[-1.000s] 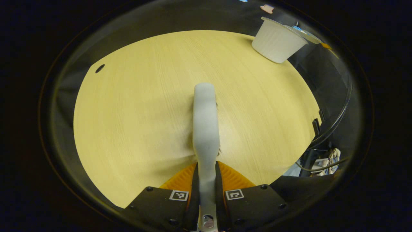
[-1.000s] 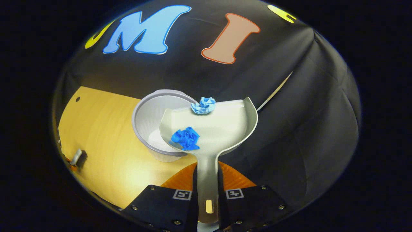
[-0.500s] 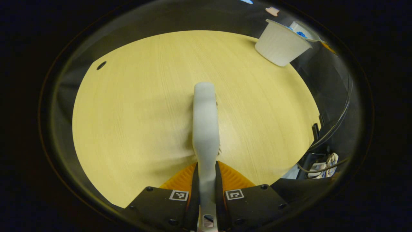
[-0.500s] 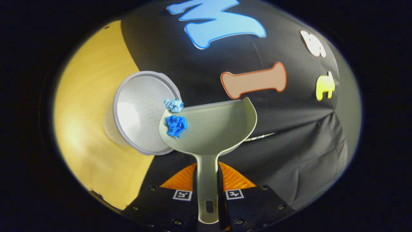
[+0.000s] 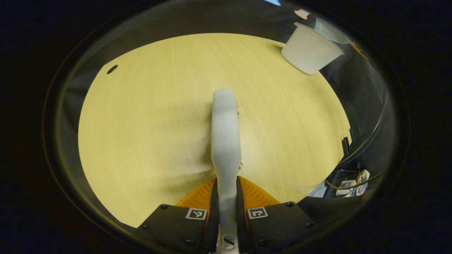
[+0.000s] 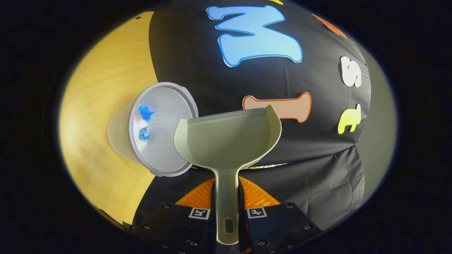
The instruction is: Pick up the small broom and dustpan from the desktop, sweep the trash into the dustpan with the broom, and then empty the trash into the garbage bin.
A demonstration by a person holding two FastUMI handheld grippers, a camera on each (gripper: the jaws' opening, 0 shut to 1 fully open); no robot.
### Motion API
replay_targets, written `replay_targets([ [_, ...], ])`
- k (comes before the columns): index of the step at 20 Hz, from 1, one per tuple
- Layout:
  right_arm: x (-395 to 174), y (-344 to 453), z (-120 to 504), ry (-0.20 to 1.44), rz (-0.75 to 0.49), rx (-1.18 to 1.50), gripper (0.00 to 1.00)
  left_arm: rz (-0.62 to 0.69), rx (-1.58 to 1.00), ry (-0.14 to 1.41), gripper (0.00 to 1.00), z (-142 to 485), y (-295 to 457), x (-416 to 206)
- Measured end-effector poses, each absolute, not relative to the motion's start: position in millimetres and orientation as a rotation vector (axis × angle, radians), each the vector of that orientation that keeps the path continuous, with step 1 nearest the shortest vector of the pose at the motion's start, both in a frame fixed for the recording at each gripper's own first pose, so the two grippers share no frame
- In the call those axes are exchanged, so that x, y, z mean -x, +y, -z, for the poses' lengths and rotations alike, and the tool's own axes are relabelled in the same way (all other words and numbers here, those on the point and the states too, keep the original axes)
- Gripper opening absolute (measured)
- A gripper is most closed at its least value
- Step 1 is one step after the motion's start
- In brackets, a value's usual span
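In the right gripper view my right gripper (image 6: 226, 197) is shut on the handle of the pale dustpan (image 6: 229, 139), which is rolled sideways with its bare pan beside the white garbage bin (image 6: 160, 128). Two blue paper scraps (image 6: 144, 121) lie inside the bin. In the left gripper view my left gripper (image 5: 226, 192) is shut on the grey handle of the small broom (image 5: 225, 135), held over the wooden desktop (image 5: 152, 123). Its bristles are mostly hidden under the handle. The bin (image 5: 310, 49) stands at the desk's far right corner, with the dustpan's edge (image 5: 330, 31) above its rim.
A small dark hole (image 5: 112, 68) marks the desktop's far left. Cables and a bundle (image 5: 353, 176) hang past the desk's right edge. The black cloth wall (image 6: 282, 158) rises right behind the bin.
The dustpan has rolled further over and both blue scraps slid off it into the bin. The left gripper and broom have hardly moved.
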State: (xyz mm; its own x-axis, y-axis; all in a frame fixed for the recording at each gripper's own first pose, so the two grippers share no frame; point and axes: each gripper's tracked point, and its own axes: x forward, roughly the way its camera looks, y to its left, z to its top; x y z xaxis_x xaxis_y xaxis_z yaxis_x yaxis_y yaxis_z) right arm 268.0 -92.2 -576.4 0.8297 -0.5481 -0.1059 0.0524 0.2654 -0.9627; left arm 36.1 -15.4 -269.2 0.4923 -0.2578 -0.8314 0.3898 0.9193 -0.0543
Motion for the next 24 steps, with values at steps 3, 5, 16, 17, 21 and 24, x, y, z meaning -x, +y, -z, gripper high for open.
replay_targets([
  [3, -265, -62, 579, 0.440, 0.349, 1.035, 0.23, 0.365, -0.131, 0.976, 0.28, 270, -19, -38],
  [5, -254, -34, 577, 0.399, 0.308, 0.984, 0.24, 0.348, -0.118, 0.975, 0.26, 266, -20, -37],
  [16, -197, 143, 741, 0.529, -0.063, 0.594, 0.24, 0.220, -0.036, 0.984, 0.26, 271, -22, -30],
  [17, -191, 149, 762, 0.571, -0.080, 0.552, 0.27, 0.216, -0.036, 0.983, 0.26, 272, -23, -31],
  [21, -164, 168, 832, 0.693, -0.110, 0.462, 0.24, 0.201, -0.054, 0.979, 0.29, 274, -31, -29],
  [24, -145, 179, 870, 0.783, -0.117, 0.343, 0.24, 0.193, -0.061, 0.986, 0.26, 272, -39, -26],
])
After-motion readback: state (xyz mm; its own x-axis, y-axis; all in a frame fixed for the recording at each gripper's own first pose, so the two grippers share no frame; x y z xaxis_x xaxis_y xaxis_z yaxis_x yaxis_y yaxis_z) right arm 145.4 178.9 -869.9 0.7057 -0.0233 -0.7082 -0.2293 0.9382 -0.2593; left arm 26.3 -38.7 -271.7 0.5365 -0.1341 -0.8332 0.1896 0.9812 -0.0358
